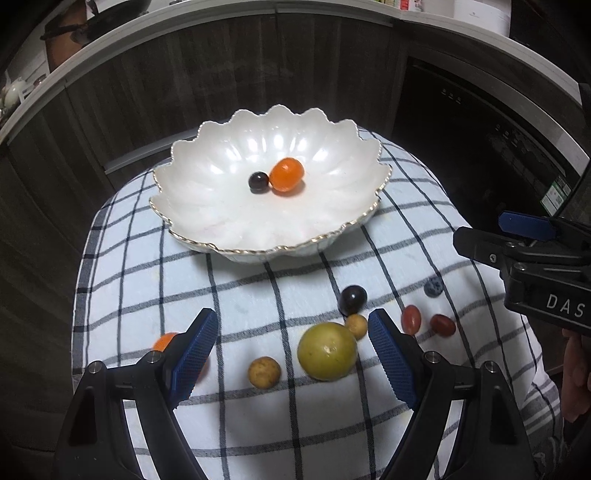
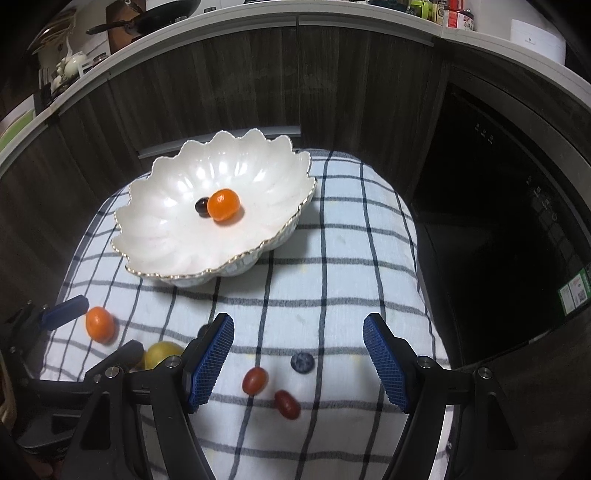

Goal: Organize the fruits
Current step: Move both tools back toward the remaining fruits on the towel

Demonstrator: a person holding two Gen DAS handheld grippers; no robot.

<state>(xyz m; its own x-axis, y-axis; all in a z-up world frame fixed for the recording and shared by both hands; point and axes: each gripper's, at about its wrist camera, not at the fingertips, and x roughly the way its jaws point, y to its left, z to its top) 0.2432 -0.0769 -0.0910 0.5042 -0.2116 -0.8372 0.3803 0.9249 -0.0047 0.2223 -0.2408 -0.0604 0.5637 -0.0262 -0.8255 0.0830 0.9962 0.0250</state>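
A white scalloped bowl (image 1: 221, 221) (image 2: 155, 236) holds an orange fruit (image 1: 286, 174) (image 2: 222, 204) and a dark grape (image 1: 258, 181) (image 2: 201, 206). On the checked cloth (image 1: 258, 424) lie a green-yellow fruit (image 1: 327, 350) (image 2: 160, 353), two small tan fruits (image 1: 263, 372) (image 1: 356, 325), a dark grape (image 1: 352, 299), two red cherry tomatoes (image 1: 411, 319) (image 2: 254, 380) (image 1: 442, 325) (image 2: 287, 404), a blueberry (image 1: 433, 287) (image 2: 302, 362) and an orange fruit (image 1: 165, 341) (image 2: 99, 324). My left gripper (image 1: 291, 354) is open and empty above the green-yellow fruit. My right gripper (image 2: 298, 360) is open and empty above the tomatoes and blueberry.
The cloth covers a small rounded table (image 2: 332, 258) that drops off on all sides. Dark wood cabinets (image 1: 184, 81) stand behind, under a countertop with pans (image 2: 147, 18). A dark appliance front (image 2: 498, 221) is at the right.
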